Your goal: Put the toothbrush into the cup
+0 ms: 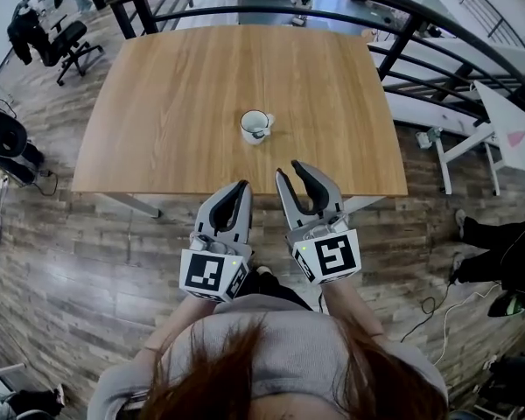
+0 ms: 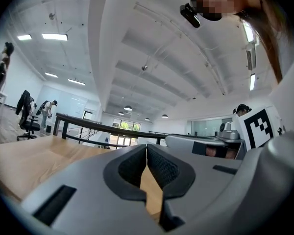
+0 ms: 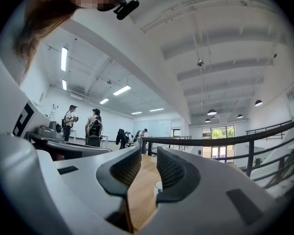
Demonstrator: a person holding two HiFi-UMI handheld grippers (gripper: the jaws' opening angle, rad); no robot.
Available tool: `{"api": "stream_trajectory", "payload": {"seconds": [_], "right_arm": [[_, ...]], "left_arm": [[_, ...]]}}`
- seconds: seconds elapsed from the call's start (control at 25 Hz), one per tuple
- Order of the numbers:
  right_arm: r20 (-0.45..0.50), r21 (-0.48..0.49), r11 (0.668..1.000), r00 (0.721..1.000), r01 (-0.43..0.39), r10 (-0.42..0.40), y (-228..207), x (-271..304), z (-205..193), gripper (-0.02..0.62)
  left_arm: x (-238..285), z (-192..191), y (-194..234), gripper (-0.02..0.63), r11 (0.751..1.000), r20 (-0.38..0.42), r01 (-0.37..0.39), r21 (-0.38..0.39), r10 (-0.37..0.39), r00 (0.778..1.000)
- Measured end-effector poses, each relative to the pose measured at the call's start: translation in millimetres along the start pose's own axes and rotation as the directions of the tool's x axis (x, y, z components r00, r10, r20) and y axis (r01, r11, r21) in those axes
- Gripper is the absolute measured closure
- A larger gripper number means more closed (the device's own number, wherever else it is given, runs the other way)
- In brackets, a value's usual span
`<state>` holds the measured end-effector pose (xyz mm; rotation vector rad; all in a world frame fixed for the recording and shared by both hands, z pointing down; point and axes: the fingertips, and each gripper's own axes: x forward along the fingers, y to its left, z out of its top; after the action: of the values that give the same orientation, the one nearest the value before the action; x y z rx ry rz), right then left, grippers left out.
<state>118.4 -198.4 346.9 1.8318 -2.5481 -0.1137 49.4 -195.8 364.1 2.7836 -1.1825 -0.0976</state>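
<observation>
A white cup [image 1: 255,126] with a handle stands near the middle of the wooden table [image 1: 157,103]. A thin thing, seemingly the toothbrush [image 1: 260,133], leans inside it; it is too small to tell more. Both grippers hover level at the table's near edge, short of the cup. My left gripper [image 1: 242,185] is shut with nothing between its pads, its tips meeting in the left gripper view [image 2: 146,148]. My right gripper [image 1: 289,170] is open and empty. In the right gripper view [image 3: 148,153] a bit of the cup's rim [image 3: 158,184] shows behind the right jaw.
A dark railing [image 1: 394,7] curves round the table's far and right sides. Office chairs [image 1: 66,42] stand at the far left, and a white desk [image 1: 494,121] at the right. A person's legs [image 1: 499,234] are at the right edge. People stand far off in the room [image 3: 71,121].
</observation>
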Motion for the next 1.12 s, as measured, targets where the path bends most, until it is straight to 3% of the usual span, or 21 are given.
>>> {"api": "stream_trajectory", "payload": {"seconds": [0.44, 0.88, 1.12], "right_arm": [[-0.005, 0.016, 1.000, 1.000, -0.026, 0.026, 9.8, -12.5, 4.4, 0.580], [0.002, 0.071, 0.995, 0.997, -0.076, 0.076, 18.8, -26.7, -0.1, 0.580], [0.014, 0.102, 0.992, 0.998, -0.070, 0.068, 18.3, -43.0, 2.5, 0.580]], "left_arm": [[3.2, 4.4, -12.0, 0.598, 1.000, 0.017, 0.016, 0.005, -0.016, 1.000], [-8.4, -7.5, -17.1, 0.598, 1.000, 0.020, -0.031, -0.004, 0.031, 0.999], [-16.5, -10.8, -29.9, 0.598, 1.000, 0.017, -0.021, 0.002, 0.021, 1.000]]}}
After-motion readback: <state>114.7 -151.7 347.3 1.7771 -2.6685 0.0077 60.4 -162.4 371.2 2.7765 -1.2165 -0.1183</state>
